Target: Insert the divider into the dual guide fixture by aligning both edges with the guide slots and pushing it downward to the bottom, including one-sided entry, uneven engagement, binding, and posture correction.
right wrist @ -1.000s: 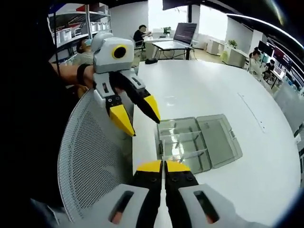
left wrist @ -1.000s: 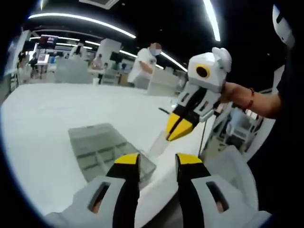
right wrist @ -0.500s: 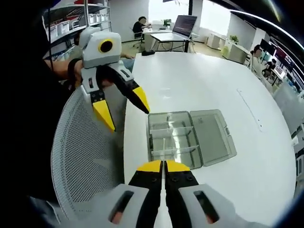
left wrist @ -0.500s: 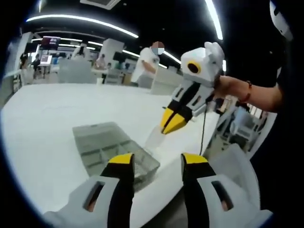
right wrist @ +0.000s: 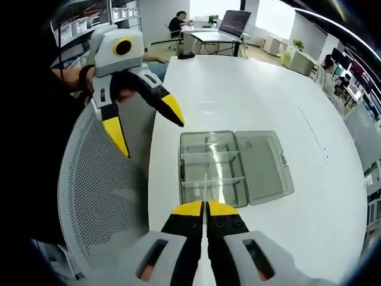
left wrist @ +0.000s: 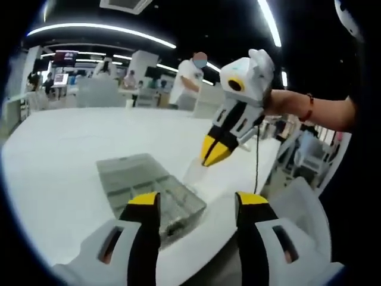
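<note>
Where the white table [right wrist: 262,83] fills the right gripper view, a clear plastic compartment box [right wrist: 209,168] sits near its 6 o'clock edge, hinged lid [right wrist: 263,164] flung flat toward 3 o'clock. Two cross partitions already standing inside the box, splitting it into bays. Right gripper [right wrist: 205,207] rising from 6 o'clock with yellow tips pressed together, pinching a thin clear divider [right wrist: 205,189] edge-on, so only a pale sliver pokes up over the box's near bay; cannot tell whether the sliver touches the box. Left gripper [right wrist: 146,124] at 10 o'clock in that view, jaws spread wide, nothing between them, hanging above a grey mesh chair back [right wrist: 104,196] beside the table edge. A desk with a monitor [right wrist: 232,22] at 12 o'clock, a seated person behind it.

Seen from the left gripper view, own jaws up from 6 o'clock, left gripper [left wrist: 193,202] parted and bare. Compartment box [left wrist: 150,185] just beyond the tips, slightly toward 9 o'clock. Right gripper [left wrist: 215,152] coming in from 2 o'clock, held by a hand [left wrist: 275,102] with a red wristband, tips closed on the divider [left wrist: 195,173], which hangs as a translucent plate toward the box's far corner. A standing person in white at 12 o'clock, ceiling light strips overhead.
</note>
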The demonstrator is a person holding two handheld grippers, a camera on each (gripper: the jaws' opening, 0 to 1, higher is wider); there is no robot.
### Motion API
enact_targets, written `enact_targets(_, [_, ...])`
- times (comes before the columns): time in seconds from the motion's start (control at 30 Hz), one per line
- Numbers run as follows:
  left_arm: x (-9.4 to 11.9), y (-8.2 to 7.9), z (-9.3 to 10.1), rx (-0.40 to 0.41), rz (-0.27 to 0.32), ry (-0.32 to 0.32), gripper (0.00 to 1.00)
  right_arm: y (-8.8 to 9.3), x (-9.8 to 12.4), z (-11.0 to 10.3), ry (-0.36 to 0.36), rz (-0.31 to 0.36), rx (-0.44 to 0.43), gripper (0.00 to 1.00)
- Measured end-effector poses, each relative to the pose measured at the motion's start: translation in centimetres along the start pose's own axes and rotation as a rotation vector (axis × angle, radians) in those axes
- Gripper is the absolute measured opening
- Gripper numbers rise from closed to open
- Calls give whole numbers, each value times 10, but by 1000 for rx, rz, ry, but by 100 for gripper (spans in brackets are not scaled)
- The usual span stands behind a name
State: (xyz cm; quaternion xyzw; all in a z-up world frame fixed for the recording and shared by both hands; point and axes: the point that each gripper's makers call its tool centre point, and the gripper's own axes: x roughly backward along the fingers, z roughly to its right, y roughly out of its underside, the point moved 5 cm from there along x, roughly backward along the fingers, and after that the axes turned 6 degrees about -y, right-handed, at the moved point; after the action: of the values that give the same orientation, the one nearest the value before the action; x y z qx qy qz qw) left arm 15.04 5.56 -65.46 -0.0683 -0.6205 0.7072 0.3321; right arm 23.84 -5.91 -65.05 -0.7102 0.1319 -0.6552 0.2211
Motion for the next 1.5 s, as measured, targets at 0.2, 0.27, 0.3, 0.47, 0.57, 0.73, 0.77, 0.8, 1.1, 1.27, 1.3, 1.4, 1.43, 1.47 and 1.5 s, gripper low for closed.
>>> enact_targets(0.2, [0, 2, 0, -12, -6, -1, 58, -2, -3, 3, -8, -9, 6, 0])
enact_targets(0.27, [0, 2, -1, -22, -3, -8, 59, -1, -5, 6, 1, -18, 13, 0])
enact_targets(0.3, [0, 1, -1, -24, 2, -7, 59, 0, -6, 7, 1, -25, 17, 0])
enact_targets(0.47, [0, 0, -3, -39, -4, -18, 61, 2, -10, 11, -1, -58, 25, 0])
enact_targets(0.57, [1, -4, -3, -50, 15, -12, 63, 1, -11, 12, -6, -55, 21, 0])
enact_targets(0.73, [1, -3, -3, -70, -1, -13, 71, -1, -13, 12, -13, -65, 36, 0])
enact_targets(0.77, [1, -3, -3, -72, -4, -14, 72, -2, -13, 13, -13, -65, 37, 0])
enact_targets(0.8, [1, -3, -3, -73, -7, -14, 72, -2, -14, 14, -10, -67, 38, 0])
enact_targets(1.1, [2, 0, 0, -78, -29, -12, 73, -2, -20, 15, -20, -101, 61, 0])
enact_targets(1.27, [2, 1, 1, -91, -43, -9, 73, 0, -23, 15, -23, -122, 75, 0])
enact_targets(1.3, [2, 0, 1, -83, -41, -8, 73, 0, -24, 16, -27, -125, 81, 0])
enact_targets(1.4, [2, 0, 0, -77, -38, -12, 74, 0, -25, 18, -24, -136, 90, 0])
enact_targets(1.43, [2, 0, -1, -78, -41, -14, 74, 0, -26, 19, -25, -138, 90, 0])
enact_targets(1.47, [2, 1, -1, -82, -48, -17, 74, 0, -26, 19, -27, -139, 90, 0])
enact_targets(1.5, [2, 2, -1, -86, -51, -18, 74, 0, -27, 19, -28, -141, 92, 0])
